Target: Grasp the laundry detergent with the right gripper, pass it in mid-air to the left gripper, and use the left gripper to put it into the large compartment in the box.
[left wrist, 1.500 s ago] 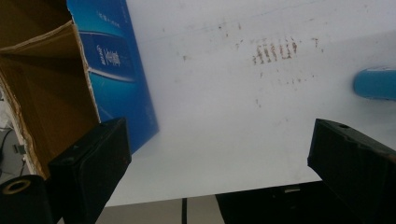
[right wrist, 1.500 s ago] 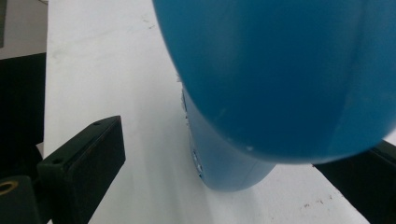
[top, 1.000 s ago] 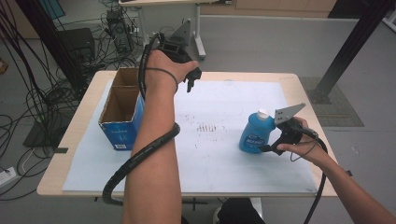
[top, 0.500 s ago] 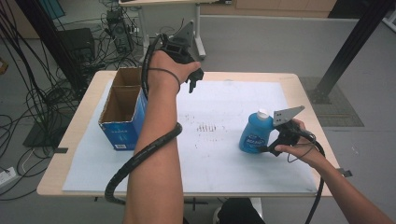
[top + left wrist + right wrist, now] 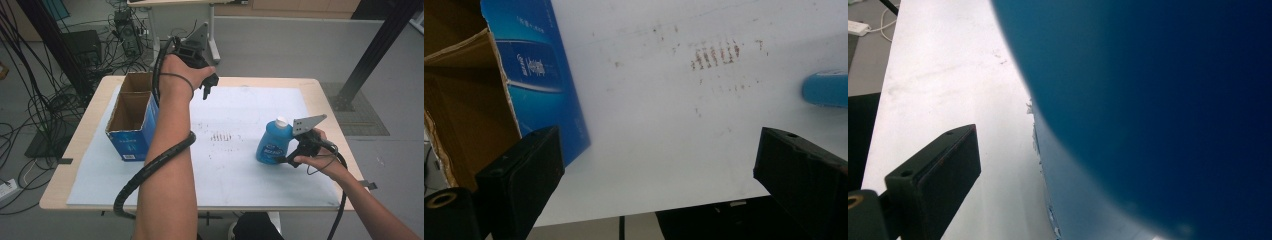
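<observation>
A blue plastic bottle [image 5: 272,144] with a white cap stands upright on the white mat [image 5: 235,165], right of centre. My right gripper [image 5: 292,152] is level at the bottle's right side. In the right gripper view the bottle [image 5: 1158,110] looms very close; the one jaw that shows stands clear of it with mat between, and the other jaw is hidden behind it. My left gripper [image 5: 209,86] hangs high over the table's far edge, jaws wide apart with nothing between them [image 5: 659,165]. It looks down on the mat, with the bottle [image 5: 826,89] at the right edge.
An open blue cardboard box [image 5: 132,120] with brown insides stands at the mat's left side and reappears in the left gripper view [image 5: 539,80]. Faint brown marks [image 5: 222,136] stain the mat's middle. Cables and equipment lie on the floor beyond the table's left.
</observation>
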A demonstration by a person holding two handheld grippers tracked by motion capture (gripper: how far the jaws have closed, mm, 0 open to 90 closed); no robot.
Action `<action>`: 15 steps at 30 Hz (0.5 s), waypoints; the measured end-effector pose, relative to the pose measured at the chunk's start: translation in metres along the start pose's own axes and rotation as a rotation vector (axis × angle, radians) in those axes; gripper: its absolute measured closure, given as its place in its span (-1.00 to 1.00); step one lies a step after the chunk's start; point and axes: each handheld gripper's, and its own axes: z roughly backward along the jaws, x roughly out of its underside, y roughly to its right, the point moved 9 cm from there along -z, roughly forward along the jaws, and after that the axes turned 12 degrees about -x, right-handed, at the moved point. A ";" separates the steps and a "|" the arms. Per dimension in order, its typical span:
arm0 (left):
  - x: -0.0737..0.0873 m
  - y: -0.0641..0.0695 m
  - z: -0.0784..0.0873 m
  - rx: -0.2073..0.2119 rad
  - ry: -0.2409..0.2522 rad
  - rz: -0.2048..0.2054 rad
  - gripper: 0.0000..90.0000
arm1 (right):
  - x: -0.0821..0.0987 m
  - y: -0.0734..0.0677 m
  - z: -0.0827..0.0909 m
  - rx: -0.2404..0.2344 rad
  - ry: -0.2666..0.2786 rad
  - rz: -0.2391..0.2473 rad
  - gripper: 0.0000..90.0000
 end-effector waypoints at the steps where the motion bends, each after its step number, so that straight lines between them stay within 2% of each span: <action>1: 0.000 0.000 0.000 0.001 0.001 0.002 -0.86 | 0.000 0.000 0.000 -0.001 0.003 -0.003 -0.95; 15: -0.001 0.001 0.001 -0.001 0.002 0.000 -0.86 | -0.002 0.000 0.002 -0.002 0.015 -0.003 -0.95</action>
